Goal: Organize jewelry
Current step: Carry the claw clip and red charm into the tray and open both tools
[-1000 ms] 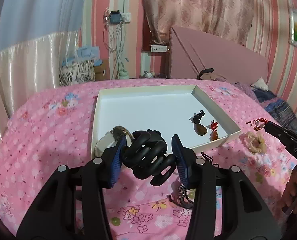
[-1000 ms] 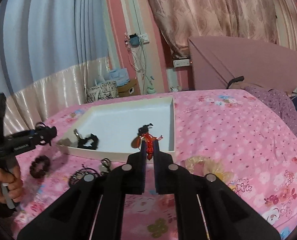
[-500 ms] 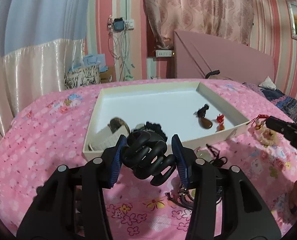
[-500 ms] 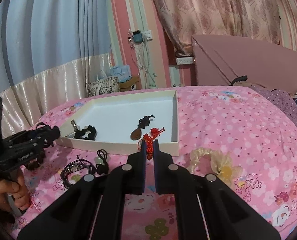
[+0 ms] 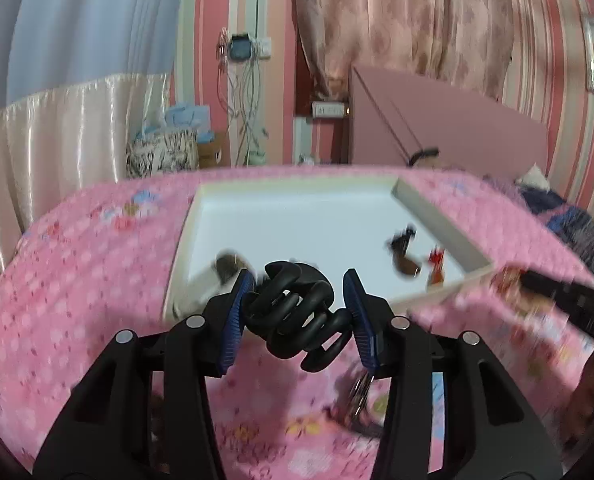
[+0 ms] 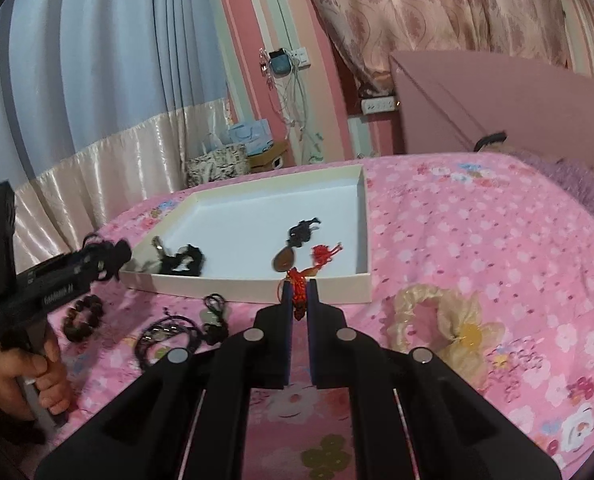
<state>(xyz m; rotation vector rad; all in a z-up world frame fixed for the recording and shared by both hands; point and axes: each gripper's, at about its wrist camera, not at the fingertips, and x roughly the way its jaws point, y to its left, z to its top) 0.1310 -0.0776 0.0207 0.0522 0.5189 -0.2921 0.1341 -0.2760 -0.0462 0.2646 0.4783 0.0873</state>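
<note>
Left gripper: its blue pads pinched a black claw hair clip from both sides, at the near-left corner of the tray as the left wrist view showed it.
Right gripper: fingers pressed nearly together on a red knotted cord charm, held just short of the tray's near wall.
Tray: a shallow white cardboard box lid on the pink floral bedspread; inside lay a brown pendant on a black cord, a red tassel charm and a black scrunchie.
Still outside the tray: a dark bead bracelet, a tangle of black cords and a cream scrunchie, all on the bedspread near the tray's front.
Clip handling: it looked like rigid, light plastic, smooth and curved; the teeth could slip off flat pads, so a hold across the spine and body, as here, seemed safest.
Charm handling: soft, limp and very light; it would dangle and could snag on the tray wall, so pinching the knot itself, not the loose thread, seemed best.
Risk: the left view was blurred, so the clip's height over the tray could not be told.
Progress: roughly half the pieces appeared sorted.
</note>
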